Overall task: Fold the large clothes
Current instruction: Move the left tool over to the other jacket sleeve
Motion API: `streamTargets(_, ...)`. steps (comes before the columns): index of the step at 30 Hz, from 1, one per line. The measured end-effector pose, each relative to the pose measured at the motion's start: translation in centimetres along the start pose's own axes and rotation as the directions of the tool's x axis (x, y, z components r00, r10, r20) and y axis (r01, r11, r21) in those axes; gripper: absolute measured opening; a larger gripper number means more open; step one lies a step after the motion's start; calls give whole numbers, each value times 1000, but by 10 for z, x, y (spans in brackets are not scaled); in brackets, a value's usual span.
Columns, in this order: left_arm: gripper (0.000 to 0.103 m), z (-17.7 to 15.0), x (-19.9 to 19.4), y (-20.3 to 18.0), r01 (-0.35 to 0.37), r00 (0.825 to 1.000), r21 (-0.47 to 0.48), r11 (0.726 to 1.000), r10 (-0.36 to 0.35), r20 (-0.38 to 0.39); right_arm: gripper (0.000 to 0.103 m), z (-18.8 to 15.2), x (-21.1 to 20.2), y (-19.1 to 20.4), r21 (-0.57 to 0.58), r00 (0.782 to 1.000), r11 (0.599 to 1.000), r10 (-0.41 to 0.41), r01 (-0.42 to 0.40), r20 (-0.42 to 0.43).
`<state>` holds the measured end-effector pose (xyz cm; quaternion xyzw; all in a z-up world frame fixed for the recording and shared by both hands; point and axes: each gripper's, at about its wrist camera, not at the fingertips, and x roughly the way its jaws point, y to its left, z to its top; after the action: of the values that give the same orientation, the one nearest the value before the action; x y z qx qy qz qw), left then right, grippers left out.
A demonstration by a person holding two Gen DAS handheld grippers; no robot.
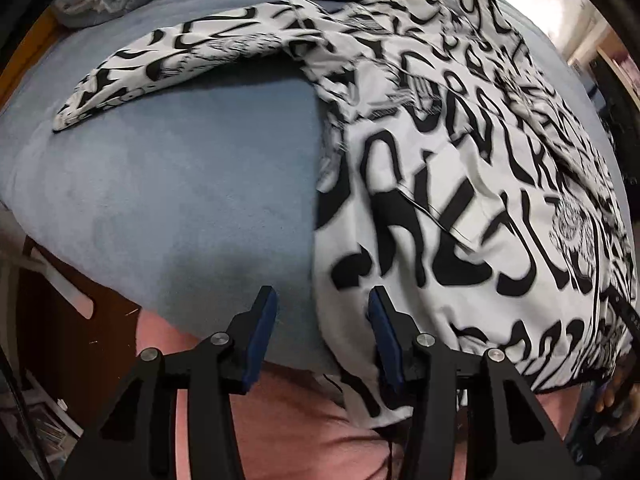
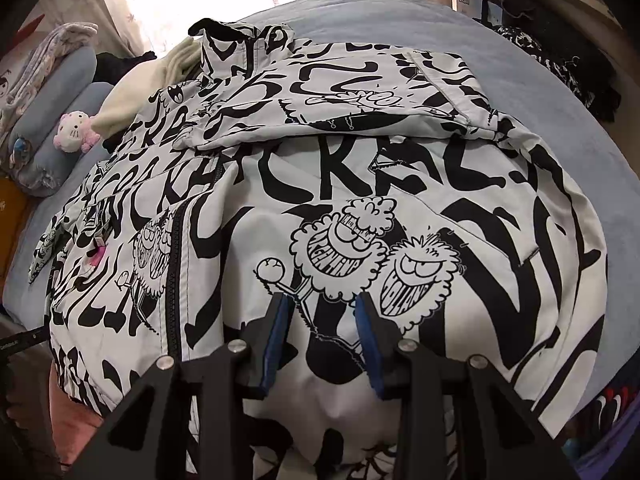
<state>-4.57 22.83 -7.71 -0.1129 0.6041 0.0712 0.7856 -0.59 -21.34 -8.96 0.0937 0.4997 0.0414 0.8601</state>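
Black-and-white jacket [image 2: 360,184] on blue bed [image 1: 180,180] — left hand-held gripper [image 1: 322,300] open, right hand-held gripper [image 2: 320,300] grip unclear.

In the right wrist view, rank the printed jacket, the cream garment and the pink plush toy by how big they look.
1. Printed jacket, fills most of the view.
2. Cream garment, partly hidden behind the jacket.
3. Pink plush toy, smallest.
The last two lie farther from the camera, so true sizes stay unsure.
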Motion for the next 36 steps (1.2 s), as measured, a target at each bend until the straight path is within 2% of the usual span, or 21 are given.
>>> streamTargets(3, 47, 0, 8, -16, 20, 1000, 36, 999, -19, -24, 35, -1, 1, 1, -11, 1000, 1000, -4, 4, 0)
streamTargets(5, 47, 2, 13, -26, 2, 1000, 54, 999, -1, -15, 35, 0, 2, 0, -17, 1000, 1000, -6, 6, -2)
streamTargets(6, 43, 4, 15, -33, -19, 1000, 73, 997, 19, 11, 35, 0, 2, 0, -18, 1000, 1000, -6, 6, -3)
streamTargets(7, 17, 4, 18, -37, -35, 999, 87, 996, 32, 32, 35, 0, 2, 0, -17, 1000, 1000, -5, 5, -4)
streamTargets(8, 9, 5, 21, -41, -73, 996, 98, 992, 68, 49, 35, 0, 2, 1, -16, 1000, 1000, -3, 3, -6)
streamTargets(12, 3, 1, 12, -26, -74, 995, 9, 997, 73, 70, 35, -1, 1, 2, -15, 1000, 1000, -2, 2, -12)
streamTargets(15, 3, -8, 12, -4, -112, 991, -6, 994, 112, 74, 35, -5, 2, 3, -23, 1000, 1000, 1, -1, -10)
streamTargets(19, 3, -11, 14, 4, -106, 993, -10, 994, 107, 58, 36, -8, 9, 8, -66, 999, 997, -39, 38, -11)
streamTargets(21, 4, -10, 14, -1, -118, 991, 9, 993, 117, 58, 36, -6, 10, 10, -75, 999, 996, -52, 51, -12)
streamTargets(24, 14, -6, 9, -4, -119, 992, 36, 992, 117, 57, 36, -2, 7, 9, -60, 999, 997, -46, 45, -26)
streamTargets(26, 35, -2, 0, -2, -109, 992, 22, 994, 108, 66, 36, 2, 4, 10, -52, 999, 998, -27, 25, -33)
streamTargets(28, 42, 7, -10, -2, -117, 988, 15, 993, 115, 98, 36, 7, -1, 15, -48, 999, 999, -15, 14, -28)
streamTargets(36, 57, 47, -27, -4, -69, 980, 4, 998, 67, 187, 36, 37, -14, 63, -105, 998, 994, 35, -30, 48)
